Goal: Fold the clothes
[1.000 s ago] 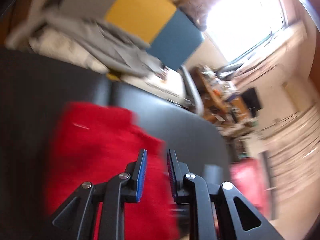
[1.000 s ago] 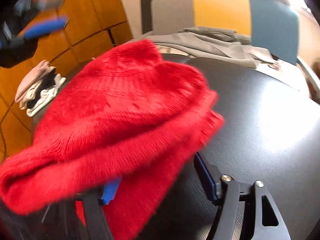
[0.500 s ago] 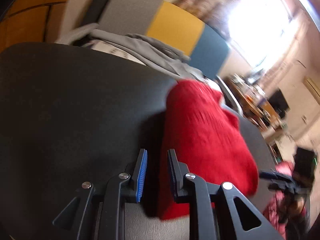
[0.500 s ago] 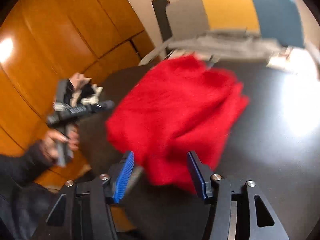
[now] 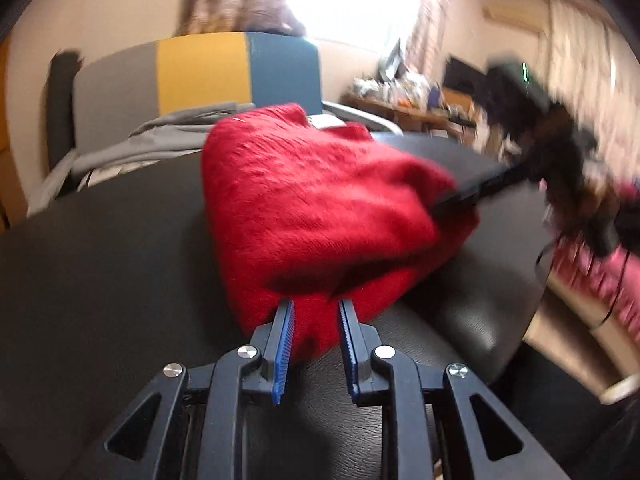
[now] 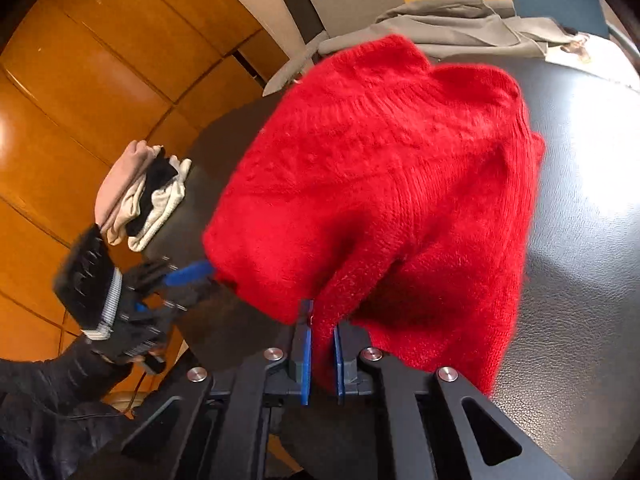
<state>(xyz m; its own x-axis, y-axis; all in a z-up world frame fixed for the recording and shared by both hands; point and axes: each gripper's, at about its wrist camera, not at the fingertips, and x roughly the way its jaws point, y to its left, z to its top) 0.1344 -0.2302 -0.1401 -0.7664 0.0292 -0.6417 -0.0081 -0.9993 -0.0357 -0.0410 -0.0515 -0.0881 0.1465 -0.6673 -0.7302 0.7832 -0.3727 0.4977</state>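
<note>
A red knitted sweater (image 5: 320, 208) lies bunched and folded on the black table (image 5: 100, 260). My left gripper (image 5: 316, 308) sits at its near edge. The fingers stand a narrow gap apart with a lip of red knit between them. From the right wrist view the same sweater (image 6: 392, 184) fills the middle. My right gripper (image 6: 321, 320) is shut on a hanging fold at its near edge. The left gripper (image 6: 188, 276) shows there at the sweater's left edge, held by a gloved hand. The right gripper (image 5: 472, 192) appears blurred at the sweater's far right side.
A grey garment (image 6: 448, 24) is draped at the table's back, before a grey, yellow and blue chair back (image 5: 200, 72). A small pile of pink, white and black clothes (image 6: 140, 196) rests at the table's left edge by the wooden wall (image 6: 80, 80). The table's right half (image 6: 592, 200) is bare.
My right gripper went from wide open to shut on the sweater's near fold. My left gripper swung round to the sweater's edge, its narrow gap unchanged.
</note>
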